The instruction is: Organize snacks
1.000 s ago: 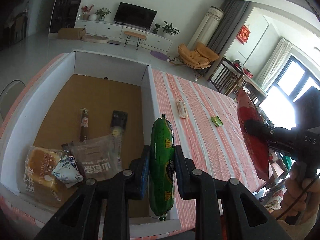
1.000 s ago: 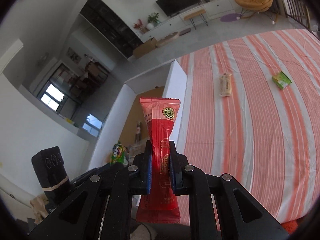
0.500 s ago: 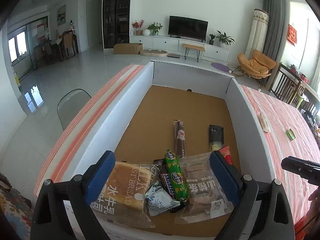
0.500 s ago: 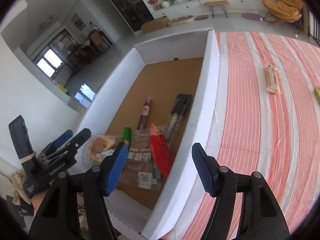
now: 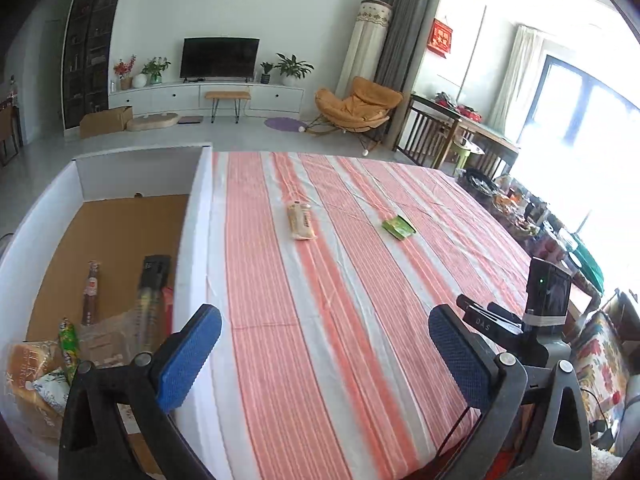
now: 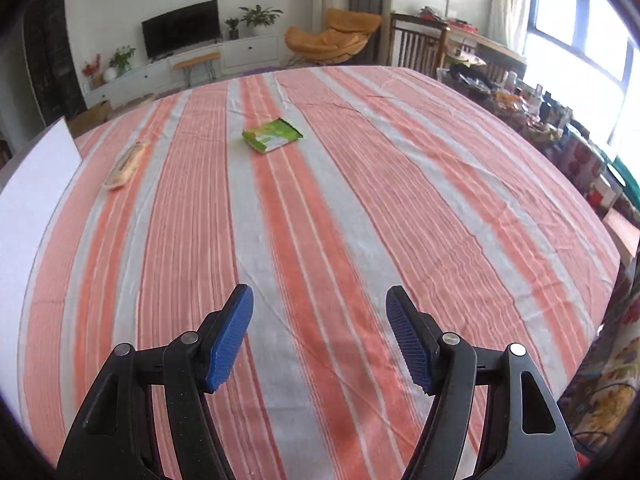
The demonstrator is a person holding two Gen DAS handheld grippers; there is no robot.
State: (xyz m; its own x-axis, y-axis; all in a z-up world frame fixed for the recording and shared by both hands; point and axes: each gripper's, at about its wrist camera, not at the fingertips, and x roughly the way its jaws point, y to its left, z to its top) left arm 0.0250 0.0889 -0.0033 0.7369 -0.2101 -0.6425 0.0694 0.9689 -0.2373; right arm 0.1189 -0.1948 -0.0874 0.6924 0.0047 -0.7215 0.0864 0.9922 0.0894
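Observation:
A white box with a brown floor [image 5: 196,216] stands at the table's left and holds several snacks, among them a green sausage [image 5: 68,344], a bread pack [image 5: 28,384] and a brown stick [image 5: 91,292]. A beige snack bar [image 5: 302,221] and a green packet [image 5: 398,227] lie on the striped cloth; they also show in the right wrist view, the bar [image 6: 126,165] and the packet [image 6: 273,135]. My left gripper [image 5: 326,356] is open and empty beside the box's right wall. My right gripper [image 6: 320,336] is open and empty over the cloth; its body shows in the left wrist view [image 5: 516,328].
The red-and-white striped tablecloth [image 6: 360,200] covers the table. The box's white wall [image 6: 36,184] rises at the left. Cluttered items [image 6: 560,128] crowd the table's right edge. A wooden chair [image 5: 432,132] stands beyond the far edge.
Both grippers let go of their snacks into the box, the green sausage and the red pack, then swung right from the box toward the cloth, both open.

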